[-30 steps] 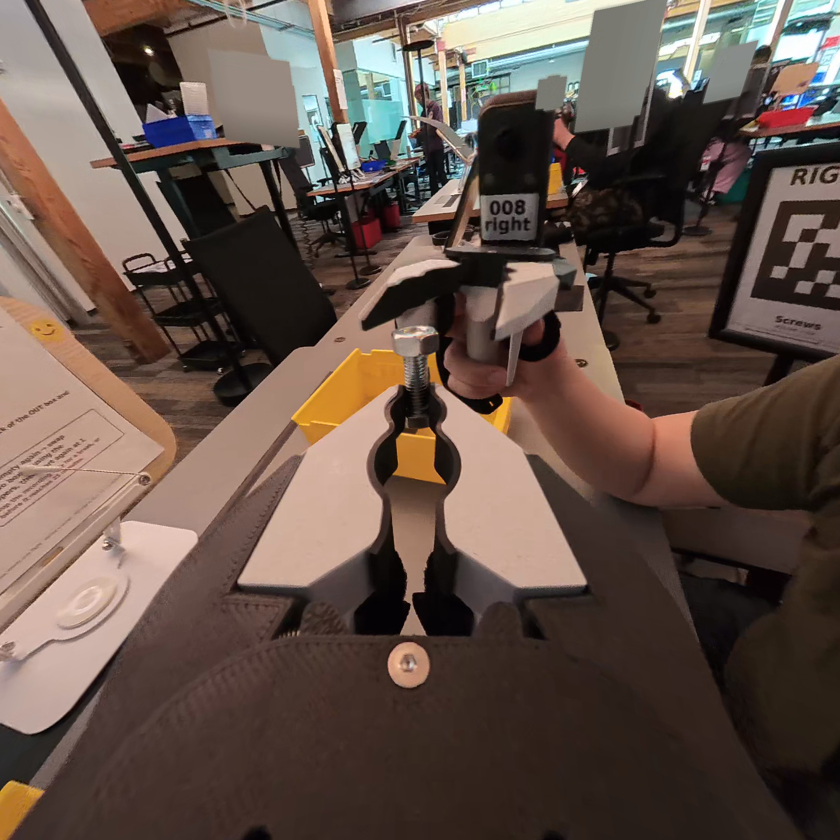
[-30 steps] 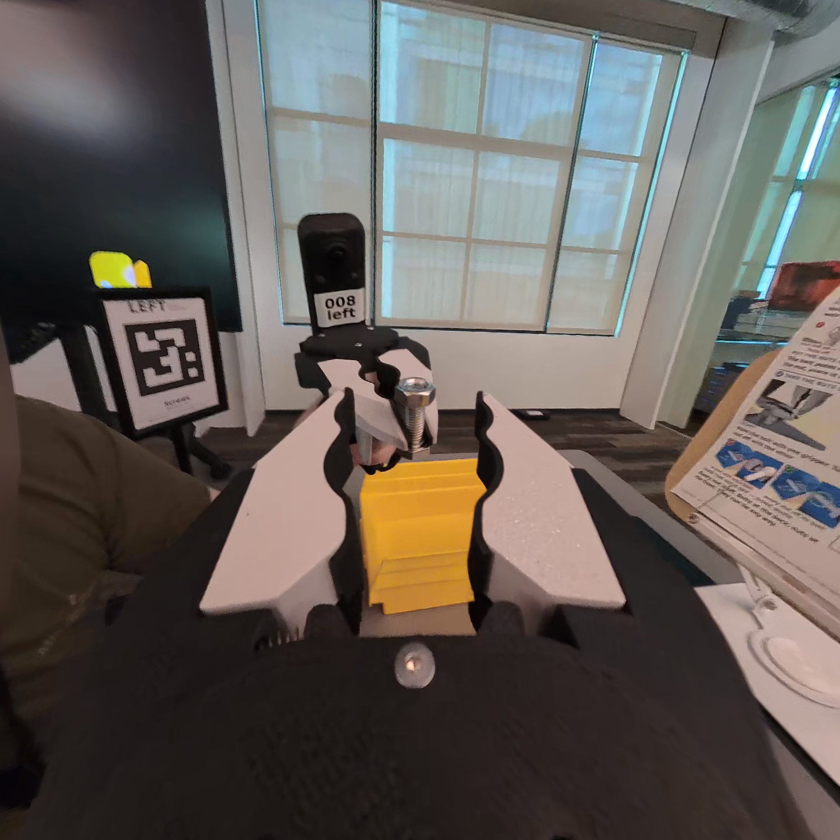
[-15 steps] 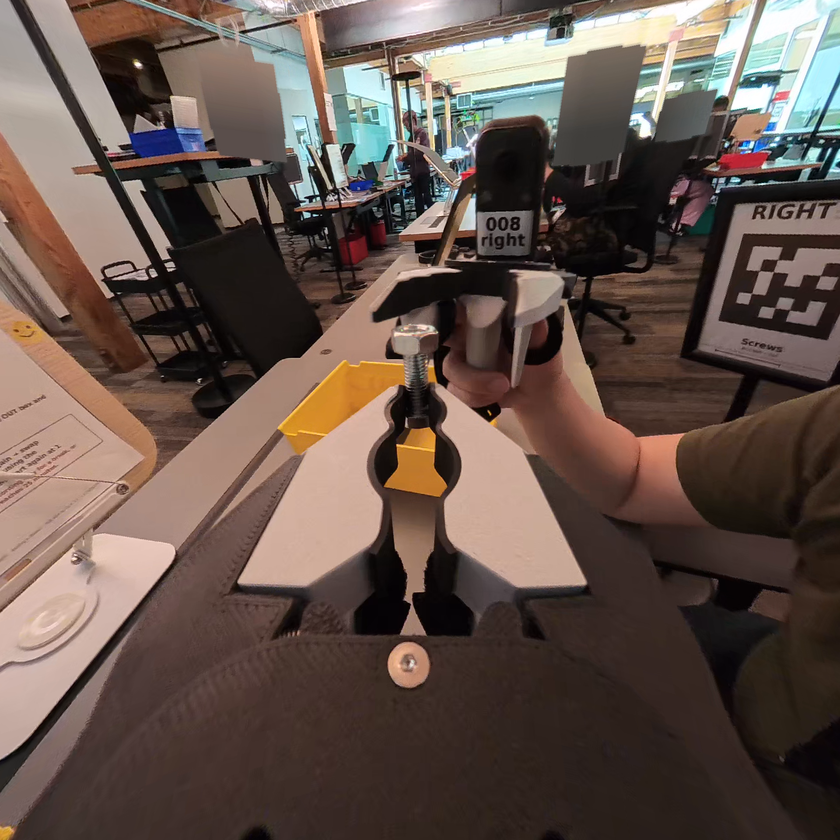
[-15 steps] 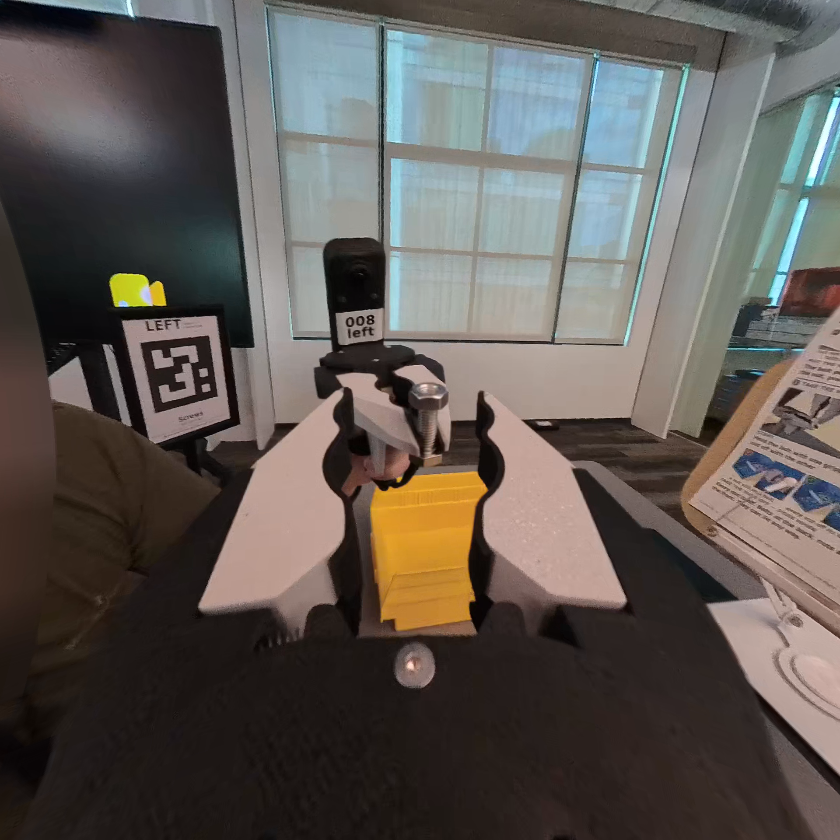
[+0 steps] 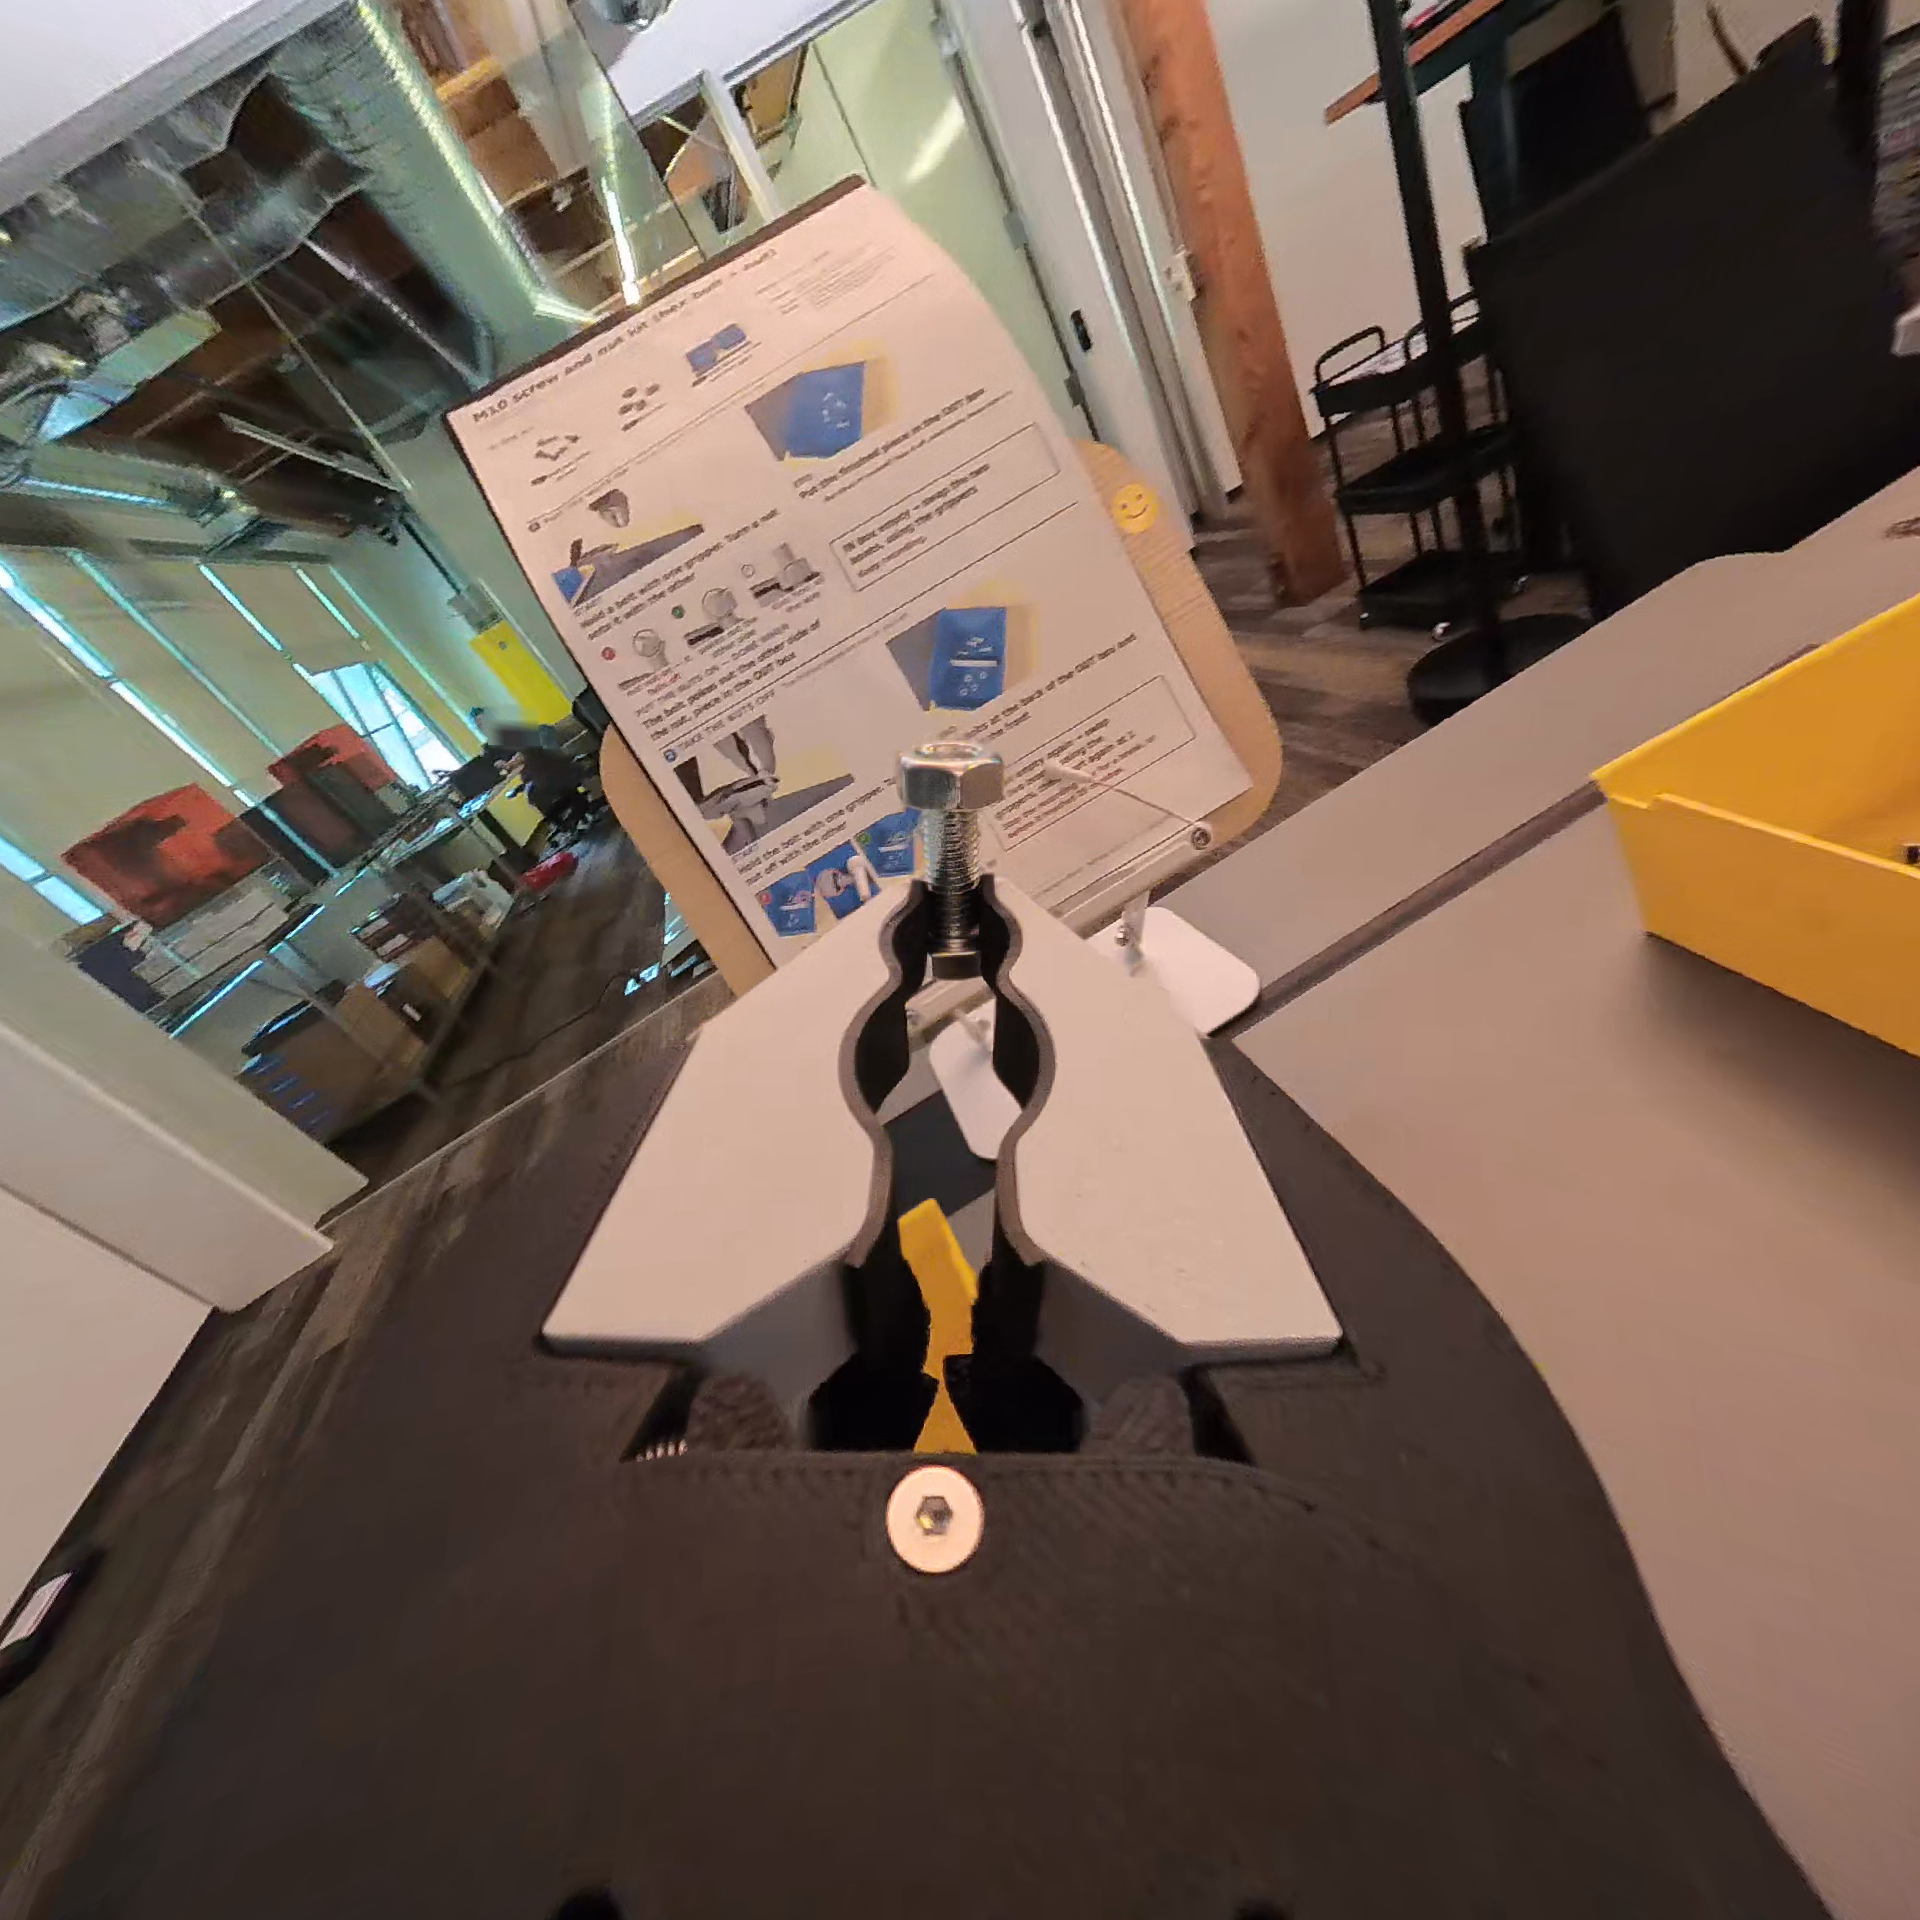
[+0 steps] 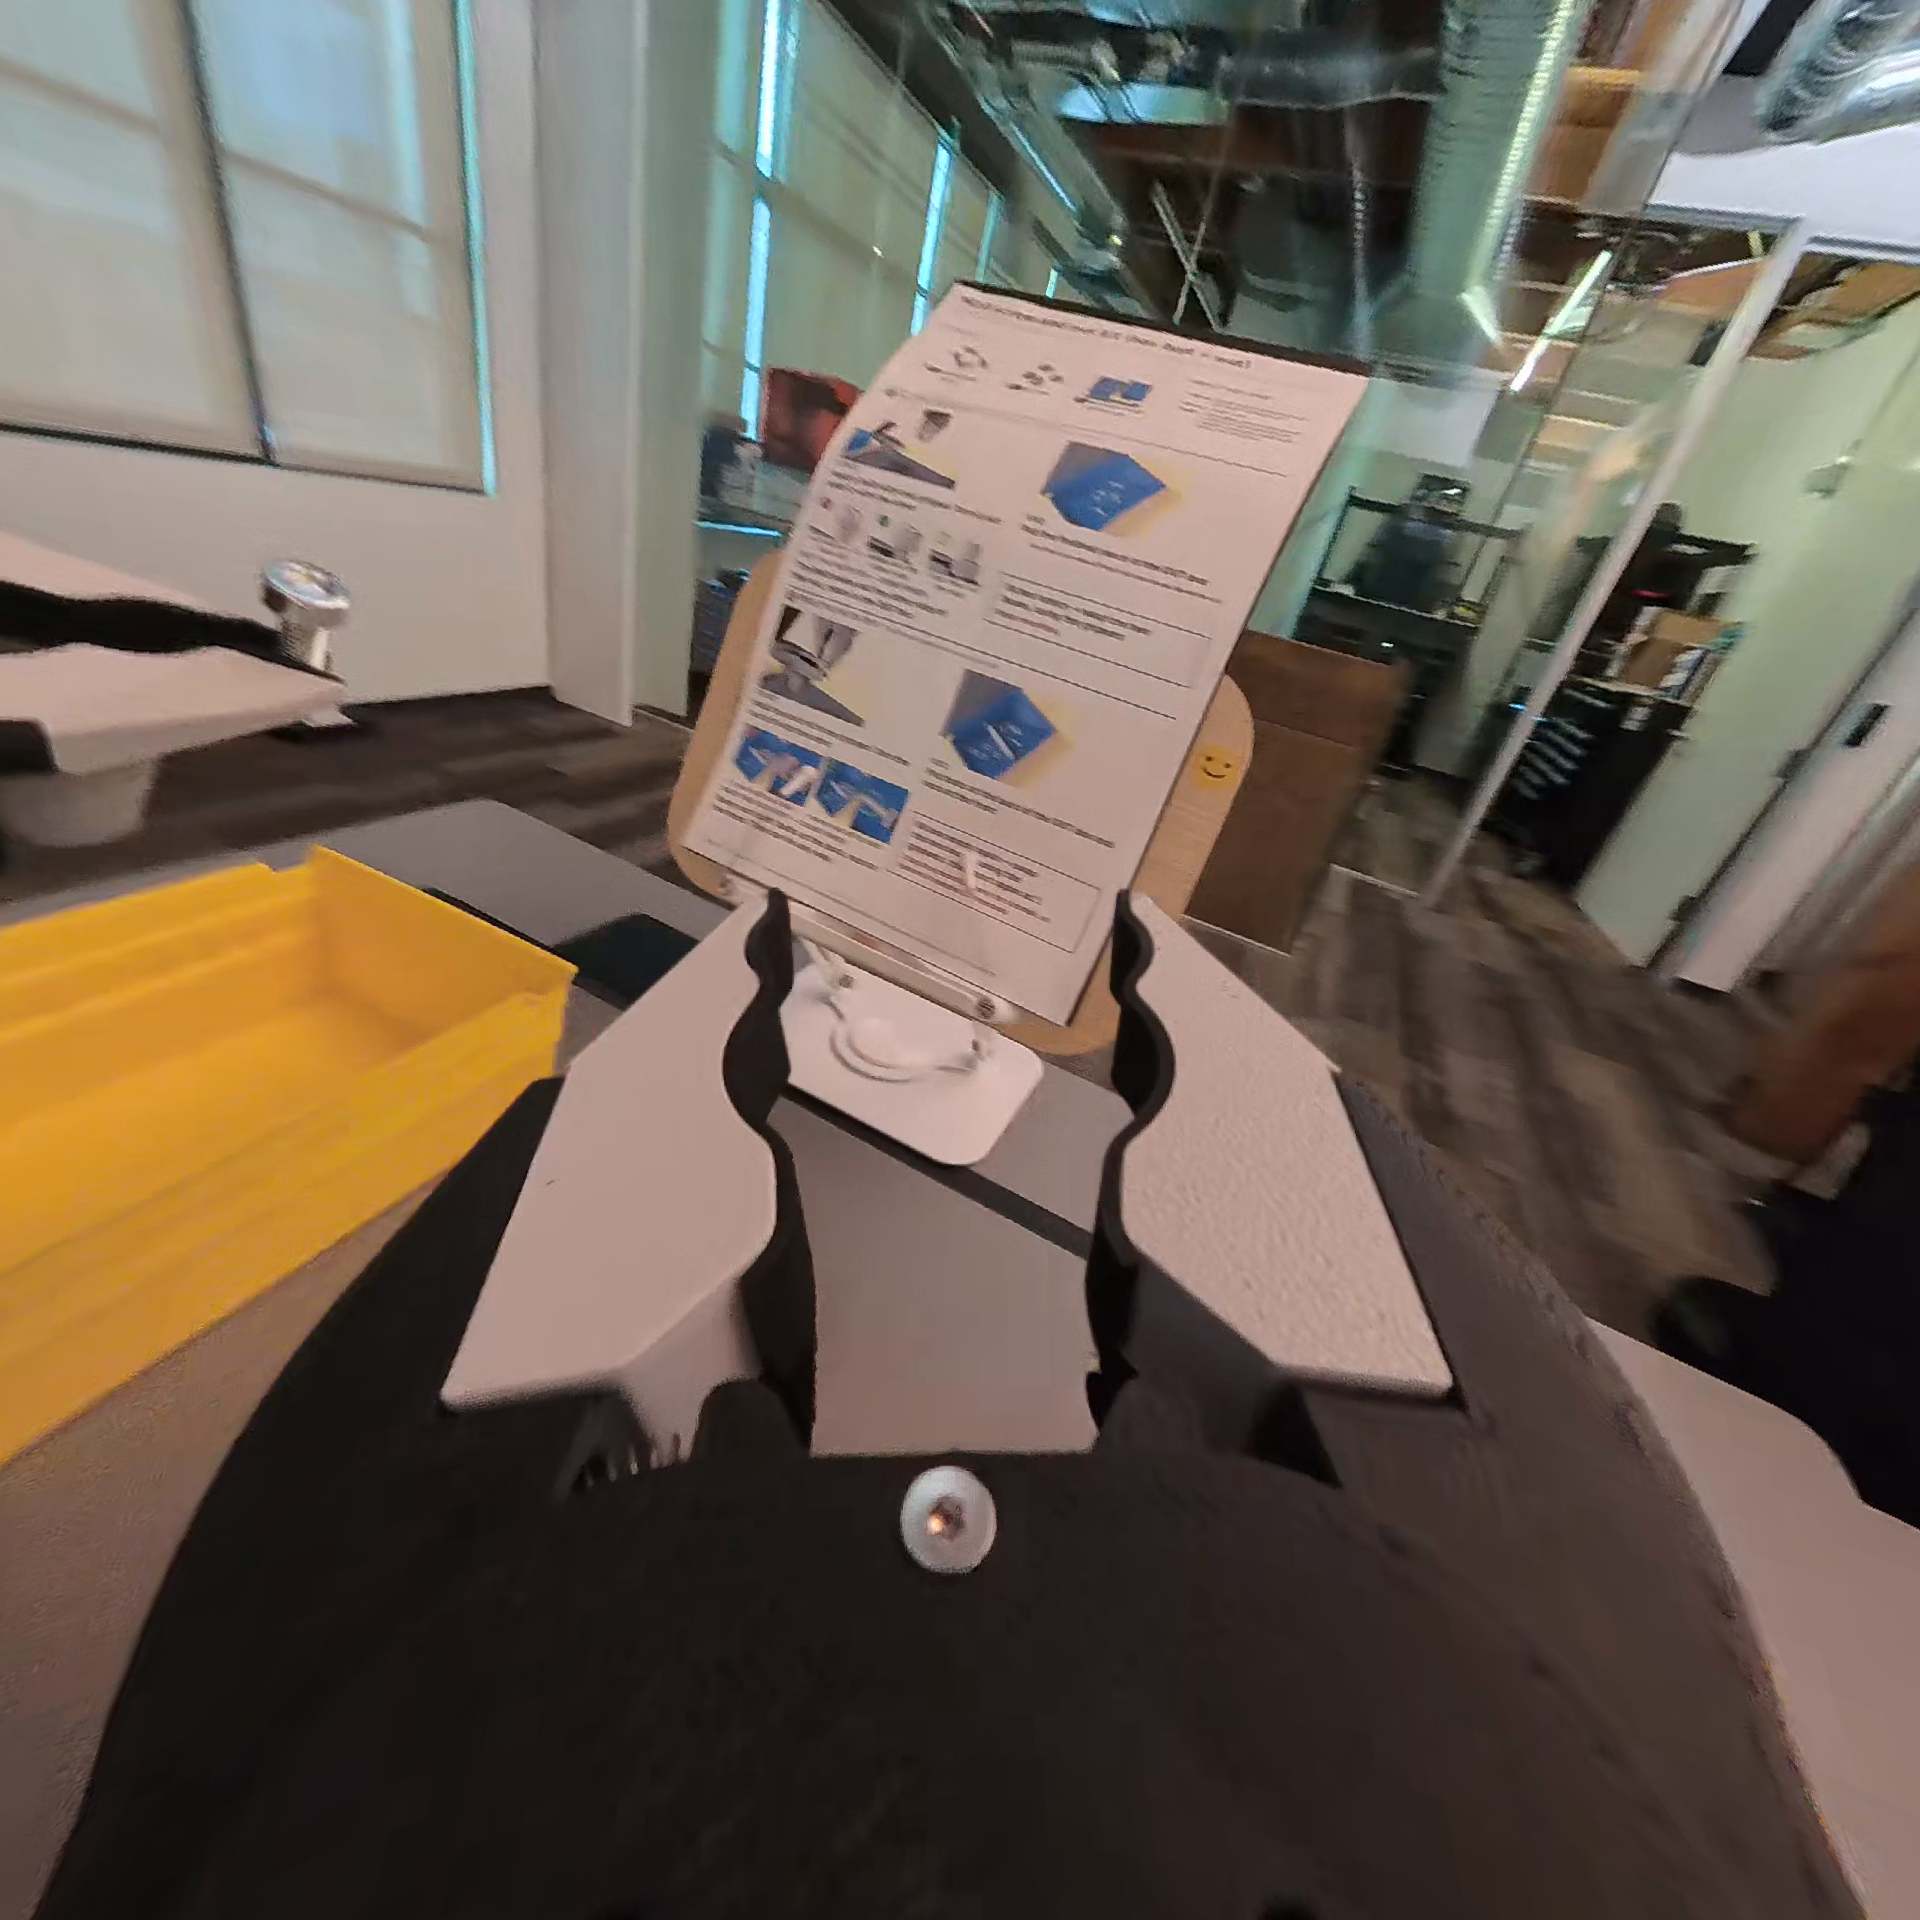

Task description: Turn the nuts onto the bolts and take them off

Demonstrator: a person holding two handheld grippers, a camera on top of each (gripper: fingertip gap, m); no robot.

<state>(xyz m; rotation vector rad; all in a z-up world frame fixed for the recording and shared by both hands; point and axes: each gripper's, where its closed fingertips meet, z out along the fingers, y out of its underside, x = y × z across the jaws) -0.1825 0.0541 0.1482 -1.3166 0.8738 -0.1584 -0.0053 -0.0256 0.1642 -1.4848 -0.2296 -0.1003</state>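
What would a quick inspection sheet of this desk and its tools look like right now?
Surface: grey table, mostly bare.
Job's things: bolt held upright, head on top, with what looks like a nut low on its thread; no loose nuts visible.
Clutter: yellow bin on the table, looks empty here; instruction sheet on a white stand.
Grippers: left gripper shut on the bolt; right gripper open, holding nothing.
Cables: nothing seen.
Surroundings: office with windows, shelving and glass partitions; background blurred.
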